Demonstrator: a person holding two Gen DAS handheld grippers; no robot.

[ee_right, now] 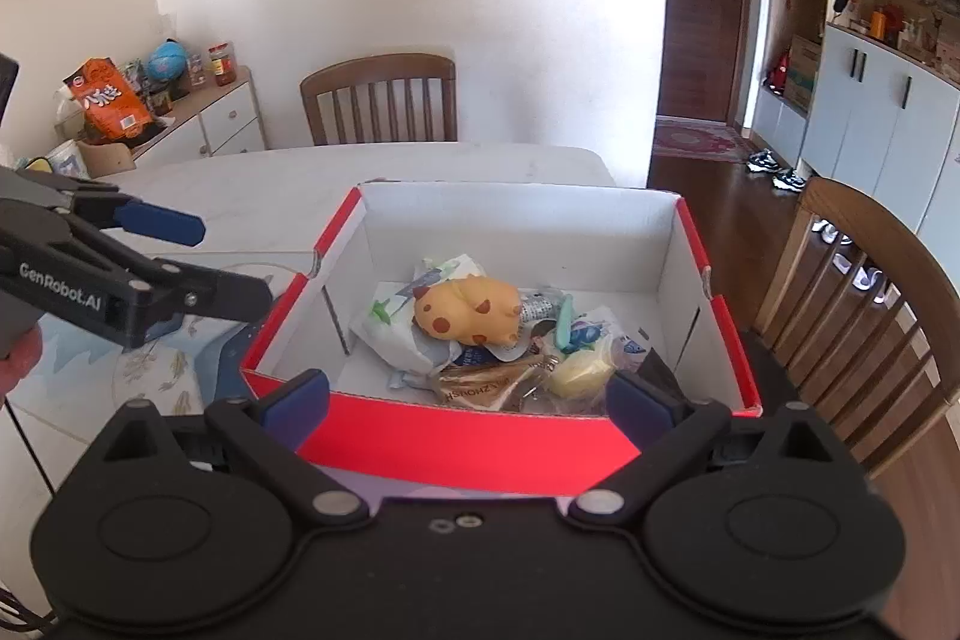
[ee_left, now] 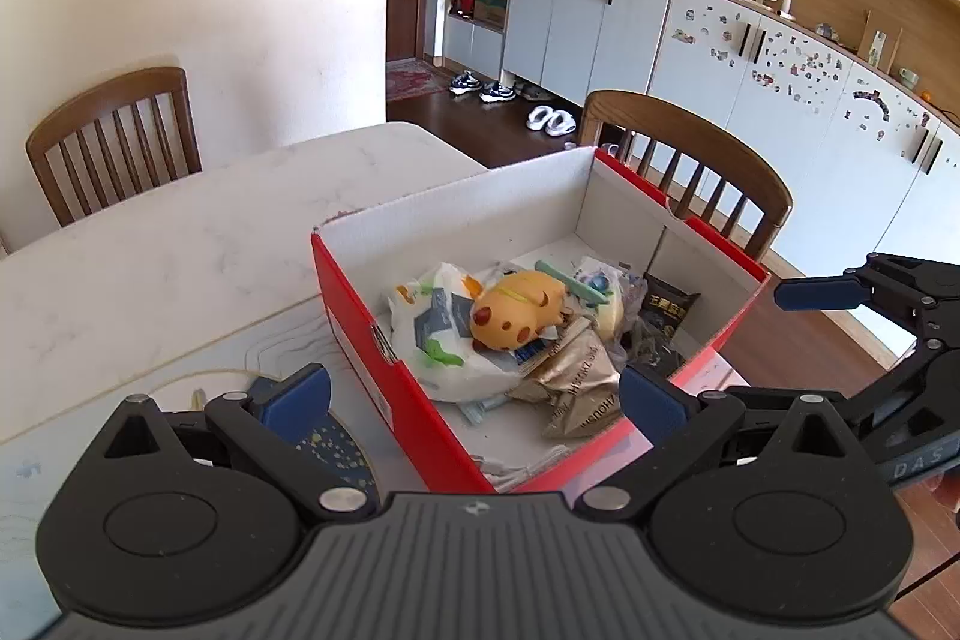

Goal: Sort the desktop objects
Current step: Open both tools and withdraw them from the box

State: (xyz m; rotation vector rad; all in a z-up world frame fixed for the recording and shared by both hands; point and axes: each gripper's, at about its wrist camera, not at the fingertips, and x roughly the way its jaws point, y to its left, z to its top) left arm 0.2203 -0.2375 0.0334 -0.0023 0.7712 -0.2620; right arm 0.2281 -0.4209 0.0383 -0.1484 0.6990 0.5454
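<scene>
Both wrist views – close, angled down – share the box [ee_left: 384,388].

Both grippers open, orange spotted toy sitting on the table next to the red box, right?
Not quite. The orange spotted toy lies inside the red box, on top of the packets there, not on the table beside it; the right wrist view shows it clearly. The left gripper and right gripper are both open, holding nothing.
</scene>
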